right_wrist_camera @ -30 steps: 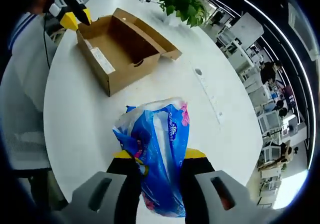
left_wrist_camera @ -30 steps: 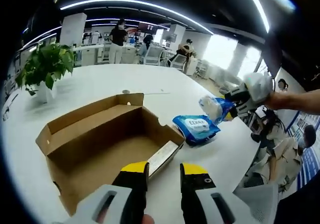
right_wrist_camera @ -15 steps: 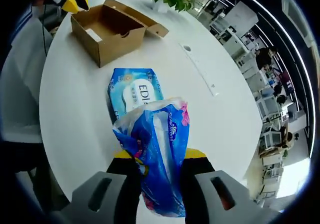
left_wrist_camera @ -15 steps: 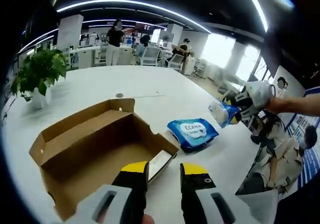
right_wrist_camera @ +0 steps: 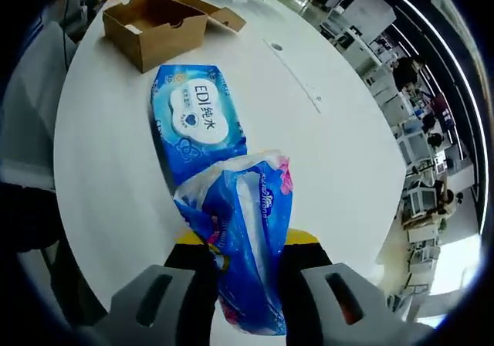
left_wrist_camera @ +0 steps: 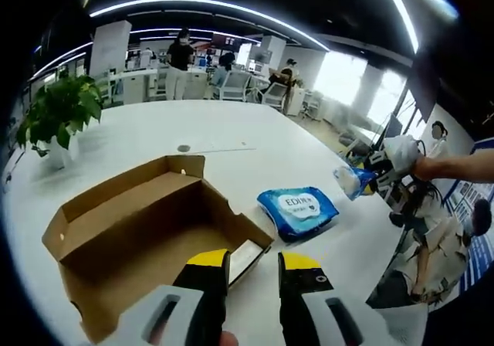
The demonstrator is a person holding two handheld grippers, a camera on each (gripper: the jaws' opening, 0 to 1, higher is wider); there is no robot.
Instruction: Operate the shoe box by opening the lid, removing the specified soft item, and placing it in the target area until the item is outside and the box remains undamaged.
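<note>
In my left gripper view, my left gripper (left_wrist_camera: 252, 265) hangs with jaws spread, holding nothing, over the near edge of the open shoe box (left_wrist_camera: 147, 238) on the white table (left_wrist_camera: 231, 141). A blue wipes pack (left_wrist_camera: 297, 211) lies at three o'clock of the box.

In my right gripper view, my right gripper (right_wrist_camera: 245, 252) pinches a blue tissue bag (right_wrist_camera: 243, 234), the wipes pack (right_wrist_camera: 197, 122) at twelve o'clock beyond it, the box (right_wrist_camera: 154, 25) farther off.

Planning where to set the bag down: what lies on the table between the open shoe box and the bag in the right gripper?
A blue wipes pack lies flat between the shoe box and the held bag, in both views.
</note>
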